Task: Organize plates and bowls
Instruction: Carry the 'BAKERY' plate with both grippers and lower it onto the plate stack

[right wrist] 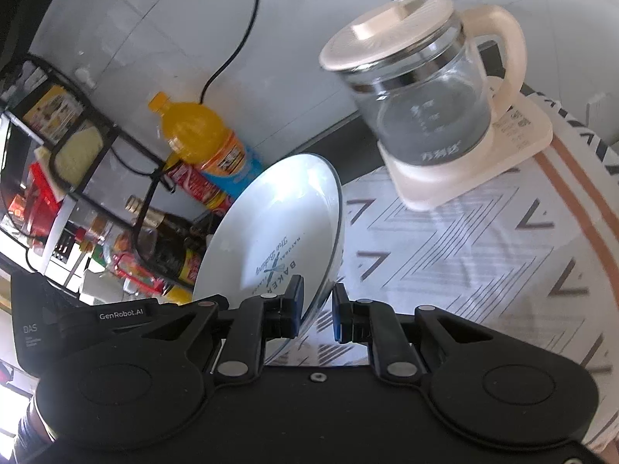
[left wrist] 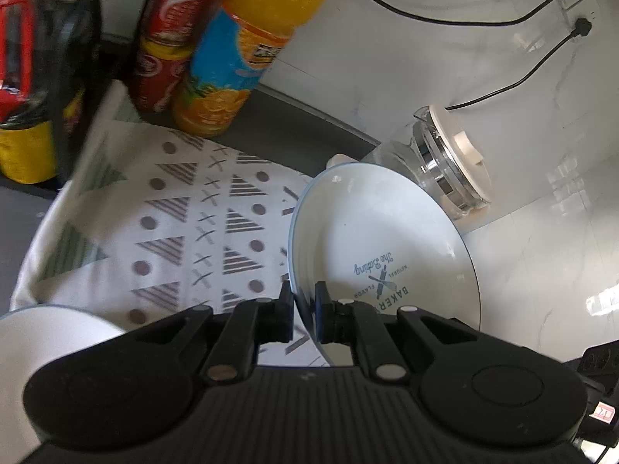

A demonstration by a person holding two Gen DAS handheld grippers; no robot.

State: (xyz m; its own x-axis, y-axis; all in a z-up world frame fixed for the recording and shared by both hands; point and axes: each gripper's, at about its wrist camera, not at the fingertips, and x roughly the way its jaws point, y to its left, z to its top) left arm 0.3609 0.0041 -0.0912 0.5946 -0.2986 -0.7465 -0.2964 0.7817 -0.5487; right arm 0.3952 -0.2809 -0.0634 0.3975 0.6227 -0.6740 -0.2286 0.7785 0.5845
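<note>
We have two white plates w/ blue "BAKERY" print, each pinched at its rim & held tilted, off the patterned cloth (left wrist: 185,208). Left gripper (left wrist: 303,309) is clamped tight on one plate (left wrist: 383,232); that plate sits just in front of the glass kettle (left wrist: 445,162), w/ the orange drink bottle (left wrist: 247,46) well left of the kettle. Right gripper (right wrist: 315,309) is nipped on the rim of the other plate (right wrist: 278,216), which is left of & below the kettle in right wrist view. Another white dish edge (left wrist: 46,332) shows at far left, away from the kettle.
</note>
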